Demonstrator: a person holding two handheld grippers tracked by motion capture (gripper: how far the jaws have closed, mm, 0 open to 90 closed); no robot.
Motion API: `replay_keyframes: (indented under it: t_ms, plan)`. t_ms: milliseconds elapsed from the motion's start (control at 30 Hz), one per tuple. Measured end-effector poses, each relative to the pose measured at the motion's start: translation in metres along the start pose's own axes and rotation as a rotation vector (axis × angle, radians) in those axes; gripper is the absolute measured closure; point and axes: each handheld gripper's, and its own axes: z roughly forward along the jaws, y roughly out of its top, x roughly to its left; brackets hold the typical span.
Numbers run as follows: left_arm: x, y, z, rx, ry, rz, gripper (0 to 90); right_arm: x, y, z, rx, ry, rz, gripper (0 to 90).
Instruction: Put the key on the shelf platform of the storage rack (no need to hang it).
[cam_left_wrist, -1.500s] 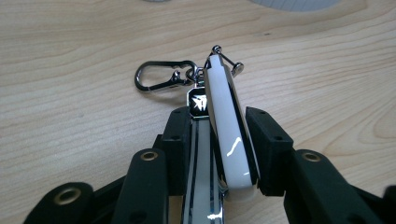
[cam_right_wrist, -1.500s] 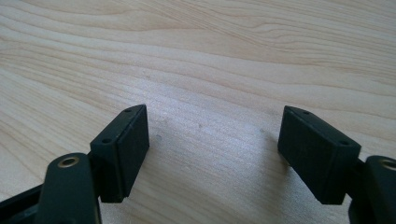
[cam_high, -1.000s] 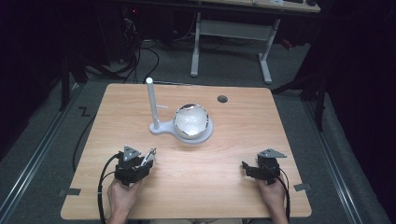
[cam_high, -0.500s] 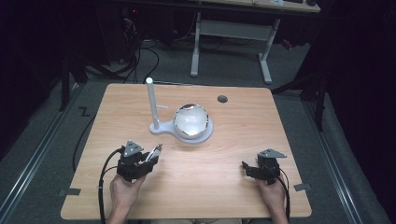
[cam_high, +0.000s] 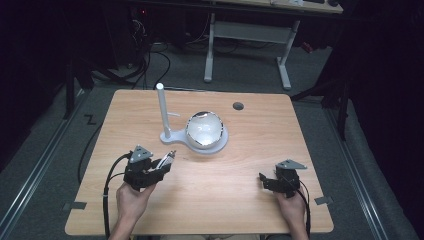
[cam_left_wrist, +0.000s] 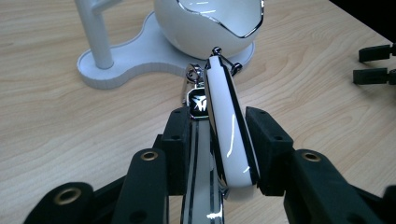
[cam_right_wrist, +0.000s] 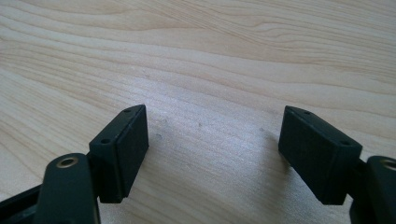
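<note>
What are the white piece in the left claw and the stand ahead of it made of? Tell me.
White piece: glossy plastic or enamel, judging by sharp highlights, with chrome-like metal trim and clasp. Stand: matte white plastic, probably; its dome looks shinier, with a mirror-like rim.

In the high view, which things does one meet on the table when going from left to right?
Left tongs holding a white key fob → white post → shiny white dome → dark hole in the table → right tongs.
</note>
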Motion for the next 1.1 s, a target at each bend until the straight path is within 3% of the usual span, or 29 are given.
replay_keyframes:
  t_ms: [700,1100]
  plan:
    - [-0.012,0.042,0.016,-0.001,-0.049,0.105,62.6,0.000,0.000,0.000,-0.001,-0.001,0.000,24.6]
    - [-0.015,0.061,0.031,-0.001,-0.067,0.126,62.5,0.000,0.000,0.000,-0.001,0.000,0.000,24.6]
